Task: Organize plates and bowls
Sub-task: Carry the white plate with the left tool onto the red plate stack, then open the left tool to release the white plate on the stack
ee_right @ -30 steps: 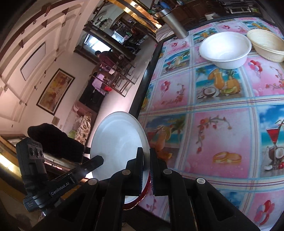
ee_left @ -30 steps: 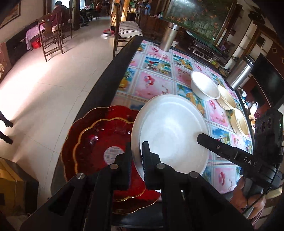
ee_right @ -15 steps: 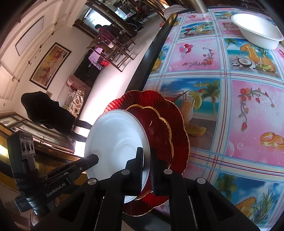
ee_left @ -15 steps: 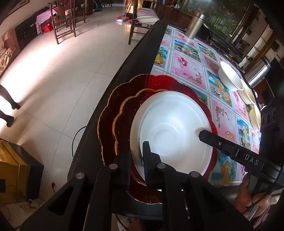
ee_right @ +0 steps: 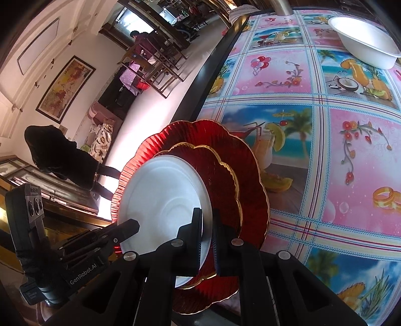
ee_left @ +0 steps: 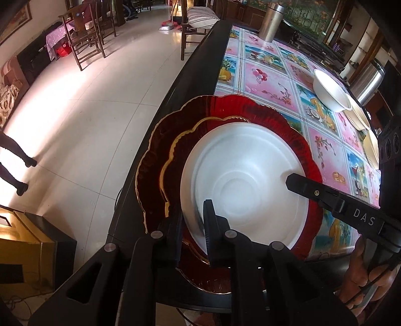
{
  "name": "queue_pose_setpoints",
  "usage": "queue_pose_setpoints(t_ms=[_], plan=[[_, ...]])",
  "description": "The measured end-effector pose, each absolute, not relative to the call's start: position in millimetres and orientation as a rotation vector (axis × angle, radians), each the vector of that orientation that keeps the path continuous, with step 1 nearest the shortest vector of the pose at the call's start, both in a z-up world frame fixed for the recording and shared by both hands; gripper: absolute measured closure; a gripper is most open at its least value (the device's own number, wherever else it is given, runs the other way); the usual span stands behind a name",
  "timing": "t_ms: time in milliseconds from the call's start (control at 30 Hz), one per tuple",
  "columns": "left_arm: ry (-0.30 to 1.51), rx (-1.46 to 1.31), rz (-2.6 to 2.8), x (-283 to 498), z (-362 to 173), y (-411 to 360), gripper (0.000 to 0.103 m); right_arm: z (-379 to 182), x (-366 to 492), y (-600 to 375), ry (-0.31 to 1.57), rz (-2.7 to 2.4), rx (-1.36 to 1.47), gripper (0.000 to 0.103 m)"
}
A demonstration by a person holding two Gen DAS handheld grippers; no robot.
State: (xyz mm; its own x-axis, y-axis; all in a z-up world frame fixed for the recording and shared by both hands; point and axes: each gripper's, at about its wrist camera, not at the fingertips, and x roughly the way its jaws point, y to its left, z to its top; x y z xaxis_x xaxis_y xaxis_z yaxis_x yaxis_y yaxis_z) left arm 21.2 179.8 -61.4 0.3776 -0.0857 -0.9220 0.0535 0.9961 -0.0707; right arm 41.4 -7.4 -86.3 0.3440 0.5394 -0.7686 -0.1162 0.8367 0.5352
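Observation:
A white plate [ee_left: 250, 180] lies on a small gold-rimmed red plate [ee_left: 175, 155], which sits on a larger red plate [ee_left: 250, 107] at the table's near corner. My left gripper [ee_left: 193, 220] straddles the white plate's near rim; its jaws are opening, and a small gap shows beside the rim. The right gripper's finger [ee_left: 313, 190] reaches in from the right. In the right wrist view my right gripper [ee_right: 206, 225] is shut on the white plate [ee_right: 163, 195] at its rim, above the red plates [ee_right: 220, 175]. The left gripper's finger [ee_right: 125, 228] shows opposite.
A white bowl [ee_left: 330, 92] and beige bowls [ee_left: 358, 117] stand farther along the patterned table [ee_left: 270, 82]. A steel flask [ee_left: 272, 20] and a steel pot [ee_left: 368, 82] are at the back. The red stack overhangs the dark table edge [ee_left: 190, 75]. A person [ee_right: 62, 160] stands on the floor.
Both grippers carried the white plate down and over onto the red plates, where it now rests. The gap between the left fingers has widened slightly.

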Motion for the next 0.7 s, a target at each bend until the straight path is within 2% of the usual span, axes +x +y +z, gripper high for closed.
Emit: queue_pose_setpoints(t_ms=[100, 133, 200, 267, 333, 433, 500, 567, 700], plan=[[1.153, 0.012, -0.054, 17, -53, 179, 0.079, -85, 41, -6, 1.146, 0.446, 0.409, 0.093], [1.134, 0.039, -0.031, 14, -49, 178, 0.071, -85, 41, -4, 1.144, 0.443, 0.399, 0.09], [1.09, 0.087, 0.0, 9, -38, 177, 0.068, -82, 41, -4, 1.125, 0.429, 0.377, 0.089], [1.033, 0.14, 0.052, 3, -24, 178, 0.059, -74, 39, -5, 1.089, 0.405, 0.329, 0.074], [0.97, 0.164, 0.094, -3, -9, 181, 0.048, -63, 35, -11, 1.039, 0.397, 0.305, 0.07], [0.879, 0.123, 0.111, -12, 14, 185, 0.045, -43, 29, -28, 0.948, 0.393, 0.302, 0.07], [0.847, 0.073, 0.065, -14, 24, 179, 0.04, -33, 25, -45, 0.886, 0.387, 0.327, 0.066], [0.828, 0.032, -0.005, -13, 28, 164, 0.036, -27, 22, -63, 0.846, 0.362, 0.341, 0.061], [0.841, 0.0, -0.137, -3, 20, 120, 0.034, -30, 20, -95, 0.821, 0.299, 0.34, 0.061]])
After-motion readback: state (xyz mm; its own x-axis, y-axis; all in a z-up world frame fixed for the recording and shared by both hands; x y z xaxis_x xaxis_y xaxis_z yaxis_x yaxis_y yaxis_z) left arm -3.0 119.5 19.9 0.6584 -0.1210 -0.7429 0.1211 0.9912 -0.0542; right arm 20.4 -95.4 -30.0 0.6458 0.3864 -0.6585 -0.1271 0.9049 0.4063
